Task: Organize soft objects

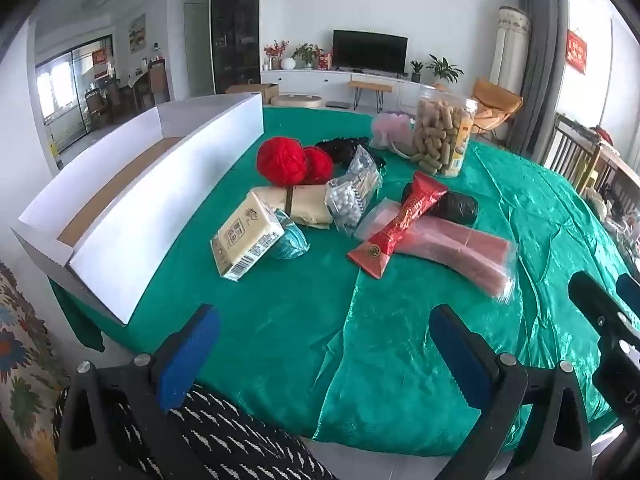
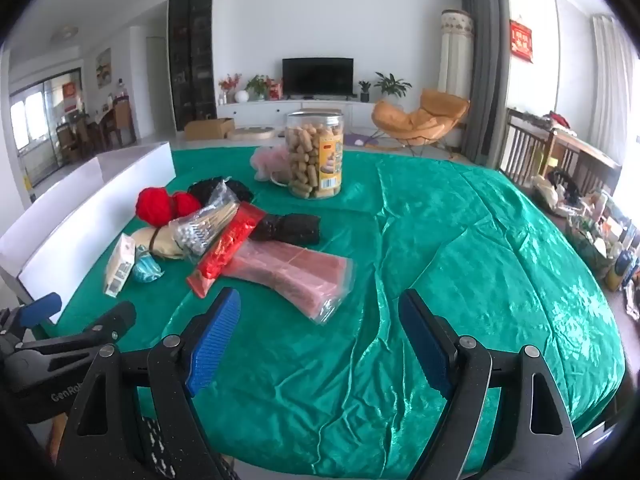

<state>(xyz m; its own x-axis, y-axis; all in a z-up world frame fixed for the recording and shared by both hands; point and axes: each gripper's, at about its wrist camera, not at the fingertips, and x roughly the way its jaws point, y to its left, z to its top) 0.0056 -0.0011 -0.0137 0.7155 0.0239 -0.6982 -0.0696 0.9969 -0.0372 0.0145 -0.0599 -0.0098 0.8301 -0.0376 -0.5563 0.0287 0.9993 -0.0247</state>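
Observation:
A pile of items lies on the green tablecloth (image 1: pixel 280 320): two red yarn balls (image 1: pixel 282 160) (image 2: pixel 154 204), a tissue pack (image 1: pixel 248 238) (image 2: pixel 120 264), a beige cloth roll (image 1: pixel 304 202), a teal bundle (image 1: pixel 290 238), a bag of cotton swabs (image 1: pixel 352 196) (image 2: pixel 204 226), a red foil pack (image 1: pixel 404 220) (image 2: pixel 226 250), a pink pack in clear wrap (image 1: pixel 452 248) (image 2: pixel 296 276) and black bundles (image 1: pixel 456 204) (image 2: pixel 290 228). A long white box (image 1: pixel 132 216) (image 2: pixel 88 208) stands open at the left. My left gripper (image 1: pixel 324 344) and right gripper (image 2: pixel 320 334) hover open over the near cloth, both with nothing between their fingers.
A clear jar of snacks (image 1: pixel 442 136) (image 2: pixel 316 156) stands behind the pile with a pink mesh puff (image 1: pixel 390 128) beside it. A black-and-white patterned cloth (image 1: pixel 240 440) shows below the table's near edge. Cluttered shelving (image 2: pixel 592 216) lines the right side.

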